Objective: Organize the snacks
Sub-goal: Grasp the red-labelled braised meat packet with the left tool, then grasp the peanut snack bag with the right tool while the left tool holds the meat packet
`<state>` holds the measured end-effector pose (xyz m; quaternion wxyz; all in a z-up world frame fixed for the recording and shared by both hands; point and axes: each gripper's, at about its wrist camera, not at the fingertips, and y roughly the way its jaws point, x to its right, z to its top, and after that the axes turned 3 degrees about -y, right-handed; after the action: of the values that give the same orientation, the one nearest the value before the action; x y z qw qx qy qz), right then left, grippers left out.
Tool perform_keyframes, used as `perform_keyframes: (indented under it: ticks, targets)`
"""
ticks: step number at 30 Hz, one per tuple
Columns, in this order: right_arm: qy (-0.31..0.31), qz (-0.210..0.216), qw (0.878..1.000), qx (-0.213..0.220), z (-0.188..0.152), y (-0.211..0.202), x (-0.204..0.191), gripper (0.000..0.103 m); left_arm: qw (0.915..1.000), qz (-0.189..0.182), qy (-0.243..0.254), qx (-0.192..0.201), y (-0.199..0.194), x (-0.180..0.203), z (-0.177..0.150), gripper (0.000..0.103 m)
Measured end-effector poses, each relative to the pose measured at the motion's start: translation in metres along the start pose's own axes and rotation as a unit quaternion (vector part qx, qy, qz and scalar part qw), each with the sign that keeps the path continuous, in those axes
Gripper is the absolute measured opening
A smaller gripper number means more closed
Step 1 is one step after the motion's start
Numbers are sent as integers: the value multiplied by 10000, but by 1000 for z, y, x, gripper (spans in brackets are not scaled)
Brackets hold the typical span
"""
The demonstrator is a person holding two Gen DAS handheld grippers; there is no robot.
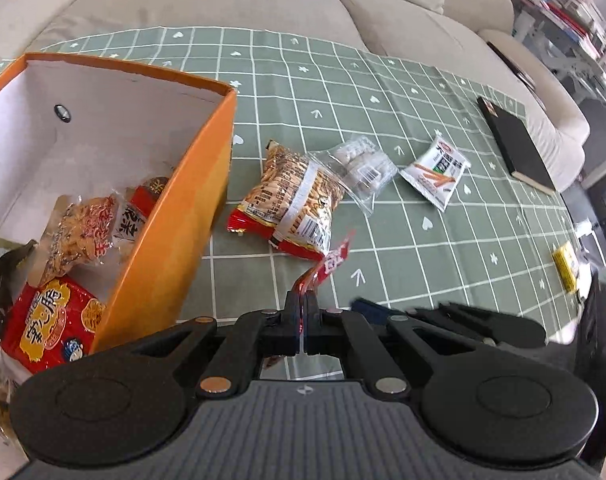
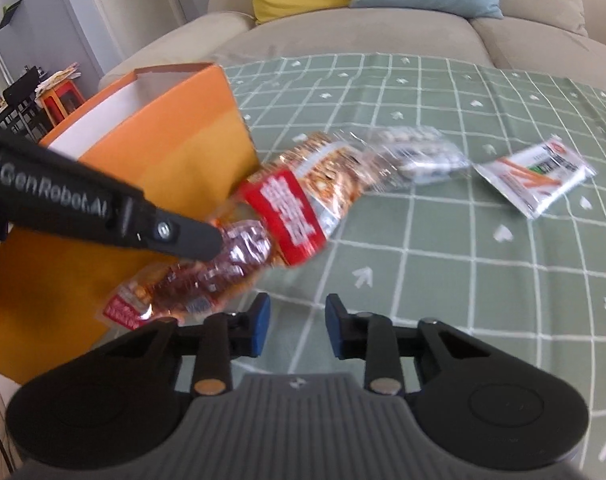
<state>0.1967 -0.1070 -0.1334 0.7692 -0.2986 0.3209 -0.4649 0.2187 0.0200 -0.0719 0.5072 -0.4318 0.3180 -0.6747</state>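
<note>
While your left gripper (image 1: 303, 308) pinches the red snack packet (image 2: 207, 272) for boxing, lower left, your right gripper (image 2: 297, 326) waits parted beside the orange box (image 1: 171, 216).

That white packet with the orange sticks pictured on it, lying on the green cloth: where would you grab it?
Take the white packet by its near crimped edge, coming in low from the front with the open right gripper. It lies flat and alone, and that thin edge suits the fingers.
</note>
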Motion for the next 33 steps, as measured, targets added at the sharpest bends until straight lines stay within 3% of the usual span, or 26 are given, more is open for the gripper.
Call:
perform_keyframes:
  ticks: [4,11,17,20,29,33]
  targets:
    - [12,85,10000,28,5,8,-5,15,9998,-70,109,-162,4,-4,5,2]
    - [-51,136,9999,-4,2,11,-5,15,9945,204,871,-542,18,8,10,14]
    - [-83,114,9999,0,1,11,-3,15,9892,378,1069,-925,38,16,12,27]
    - [-224,-38,9997,2,-1,7,-1,15,9850,654,1221,-1024,48,19,9,30]
    - [-406,-325,9986,62,-12,-5,10,22,9795,1040,1483,-882,54,30,1,17]
    - [-442,-415,9979,229,-11,-12,15,23,9917,714,891,-592,37,16,2,17]
